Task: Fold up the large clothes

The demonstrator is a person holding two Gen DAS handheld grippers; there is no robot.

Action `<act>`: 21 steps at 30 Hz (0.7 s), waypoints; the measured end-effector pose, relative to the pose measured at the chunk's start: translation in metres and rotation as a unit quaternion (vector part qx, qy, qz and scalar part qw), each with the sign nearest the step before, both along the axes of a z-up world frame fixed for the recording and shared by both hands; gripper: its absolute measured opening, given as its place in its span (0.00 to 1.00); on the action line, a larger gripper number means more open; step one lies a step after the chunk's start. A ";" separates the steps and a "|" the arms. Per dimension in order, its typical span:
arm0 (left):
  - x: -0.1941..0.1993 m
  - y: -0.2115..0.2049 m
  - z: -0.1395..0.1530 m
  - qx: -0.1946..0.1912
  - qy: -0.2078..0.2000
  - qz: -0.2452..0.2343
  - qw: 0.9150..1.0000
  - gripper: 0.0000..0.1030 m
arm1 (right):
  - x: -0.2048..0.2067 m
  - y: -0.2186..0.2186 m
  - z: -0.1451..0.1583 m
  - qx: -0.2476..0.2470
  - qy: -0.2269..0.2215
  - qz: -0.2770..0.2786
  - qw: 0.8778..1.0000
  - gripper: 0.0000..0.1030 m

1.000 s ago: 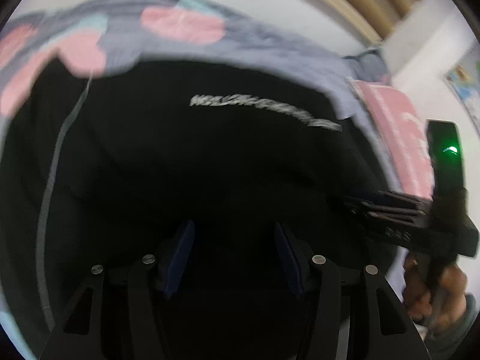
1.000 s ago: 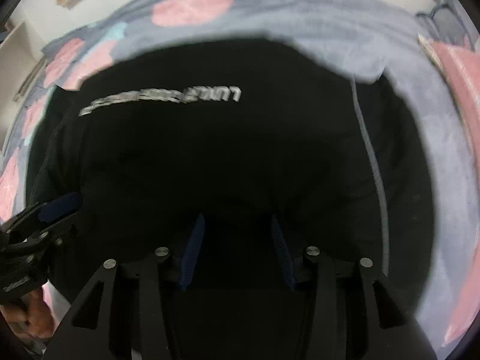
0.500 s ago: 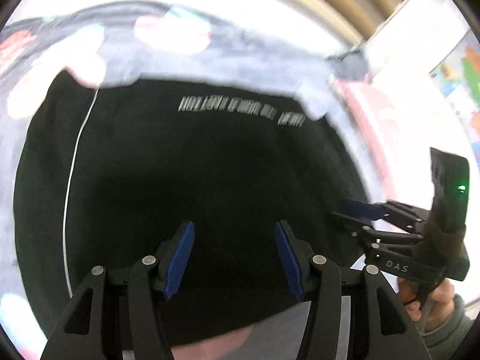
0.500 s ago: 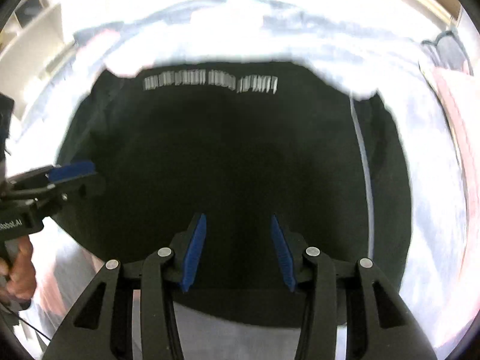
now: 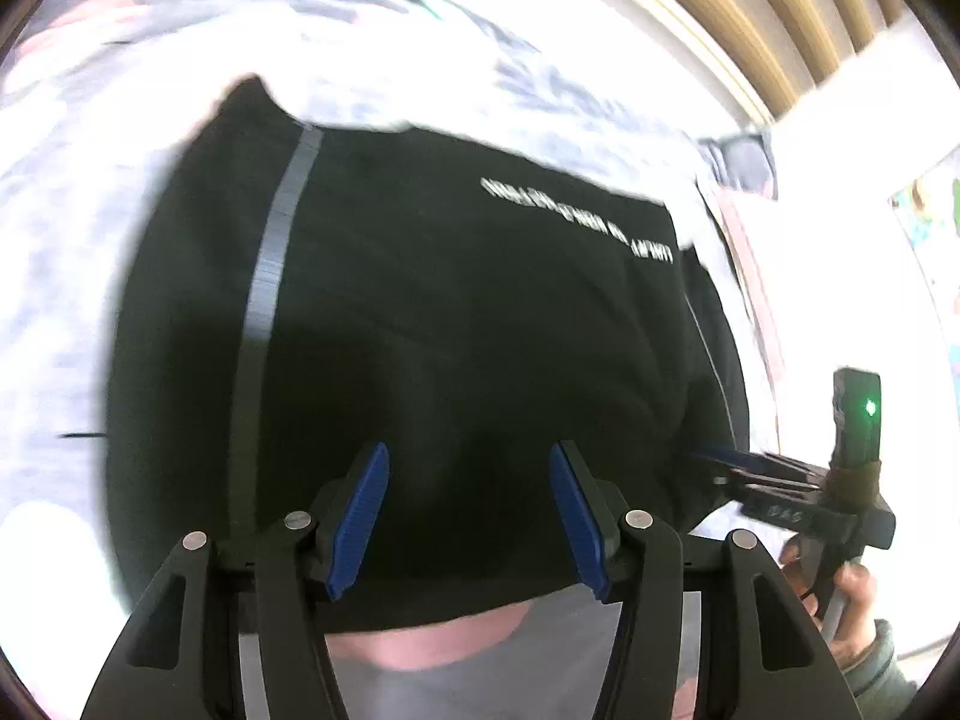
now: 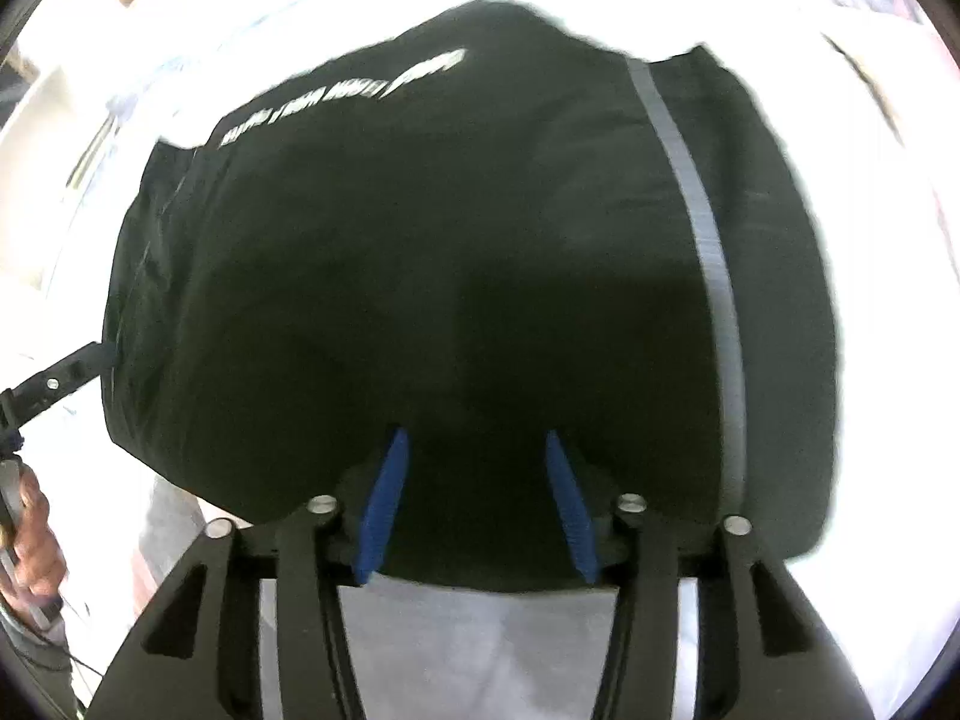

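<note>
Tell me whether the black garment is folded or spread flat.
Folded at least once, it seems: the black garment shows a layered right edge, with a narrow strip and thin stripe outside the top panel. How many folds, cannot tell.

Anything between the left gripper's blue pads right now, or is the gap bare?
Seen from the left wrist, the left gripper stands open; only the black garment shows behind the gap, its near hem just below the pads.

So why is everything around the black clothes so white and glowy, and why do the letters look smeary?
Left wrist view: the bedding around the black garment is overexposed, nearly white, and the white lettering is smeared by motion blur. Right wrist view: the same glare washes out the surroundings, the lettering is streaked, and the fisheye lens bends the grey stripe.
</note>
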State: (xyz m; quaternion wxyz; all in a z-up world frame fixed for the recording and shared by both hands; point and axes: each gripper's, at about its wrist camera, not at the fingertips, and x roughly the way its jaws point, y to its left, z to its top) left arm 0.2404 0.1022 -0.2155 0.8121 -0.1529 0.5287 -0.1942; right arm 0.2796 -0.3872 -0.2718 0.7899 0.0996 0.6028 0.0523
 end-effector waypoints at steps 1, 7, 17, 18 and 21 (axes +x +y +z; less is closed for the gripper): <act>-0.003 0.012 0.006 0.000 -0.005 0.010 1.000 0.56 | -0.002 -0.007 0.004 -0.001 -0.004 -0.009 1.000 0.60; 0.001 0.086 0.016 0.005 -0.006 0.091 0.996 0.59 | -0.007 -0.056 0.024 -0.017 -0.019 -0.075 0.997 0.61; 0.078 0.105 -0.044 -0.054 0.056 0.083 0.993 0.60 | 0.029 -0.126 0.001 0.001 -0.014 -0.107 0.994 0.61; 0.083 0.106 -0.052 -0.065 0.064 0.083 0.992 0.60 | 0.032 -0.128 -0.003 0.008 -0.012 -0.108 0.994 0.61; 0.094 0.107 -0.073 -0.095 0.077 0.080 0.989 0.60 | 0.045 -0.138 -0.024 0.057 -0.015 -0.108 0.992 0.61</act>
